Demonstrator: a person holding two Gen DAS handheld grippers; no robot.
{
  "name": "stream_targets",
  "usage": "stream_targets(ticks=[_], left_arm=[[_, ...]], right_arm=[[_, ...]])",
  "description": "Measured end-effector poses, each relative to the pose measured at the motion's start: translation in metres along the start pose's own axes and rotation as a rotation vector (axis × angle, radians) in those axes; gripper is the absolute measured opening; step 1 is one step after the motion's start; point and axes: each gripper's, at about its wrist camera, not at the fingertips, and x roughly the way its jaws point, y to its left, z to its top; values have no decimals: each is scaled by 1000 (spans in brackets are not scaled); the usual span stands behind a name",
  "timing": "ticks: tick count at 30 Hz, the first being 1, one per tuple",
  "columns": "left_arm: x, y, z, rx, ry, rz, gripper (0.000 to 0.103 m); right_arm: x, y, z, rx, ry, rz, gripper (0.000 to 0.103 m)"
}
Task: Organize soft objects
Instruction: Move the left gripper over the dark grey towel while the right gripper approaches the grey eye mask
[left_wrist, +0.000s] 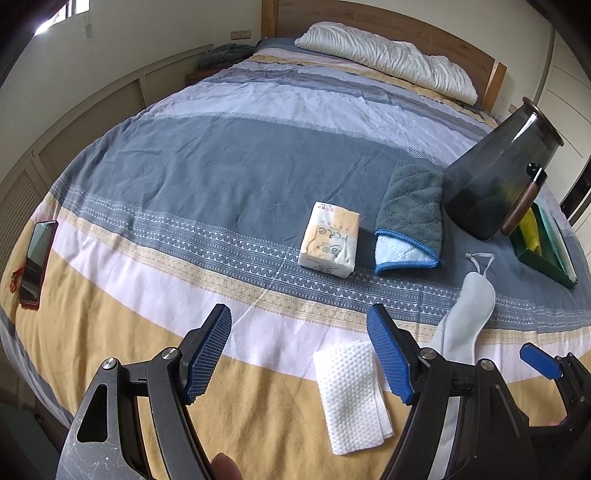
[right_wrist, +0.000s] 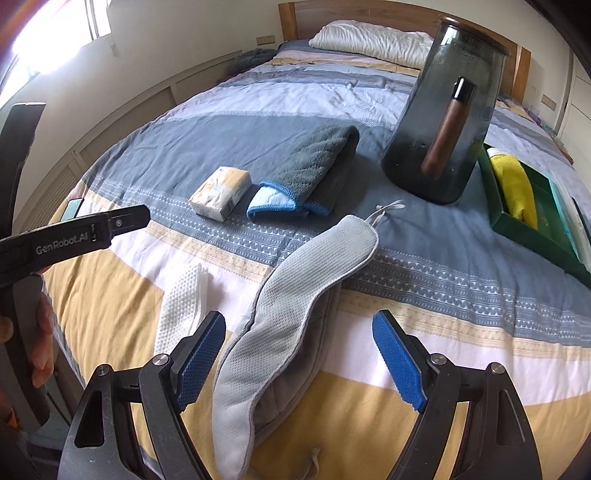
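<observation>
Directly under the spread, empty right hand-held gripper lies a long grey padded fabric eye mask on the bed: light, floppy, best pinched mid-length. Left hand-held gripper, also spread, hovers beside a white embossed tissue.

Green tray contents perhaps partly cut off.

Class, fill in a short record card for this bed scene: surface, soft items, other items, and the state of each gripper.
surface: striped bedspread
soft items: grey eye mask; white textured wipe; folded grey towel; tissue pack
other items: dark glass jar; green box; phone
left gripper: open, holding nothing
right gripper: open, the eye mask between the jaws, not gripped
</observation>
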Motion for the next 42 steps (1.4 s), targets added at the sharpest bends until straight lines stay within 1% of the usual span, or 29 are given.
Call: stream_targets(ticks=[4,11,16,20,27,31,37,40,42], left_arm=[[8,-1,4,9,1,4,70],[22,-7,18,52,6,7,70],[33,-14,29,101,7,-4,70],[43,-19,34,131,14,5,70],[47,-29,45,154,4,-9,70],[47,-42,54,178,-8,-30,70],[47,-79,76,248,-32,-92,70],[55,-96,87,276,-17,-119,70],[64,-109,93,289,8,-143,70]], right_arm=[[7,3,-1,-4,8,4,83],[21,9,-3,-2,26,14,83],[28,10,-3,5,34,17,83],[31,10,-3,6,36,19,83],[35,6,-2,15,43,24,83],[41,7,-5,14,55,36,83],[49,7,-6,13,65,42,83],[52,5,-6,19,69,45,83],[54,3,-6,23,71,45,83]])
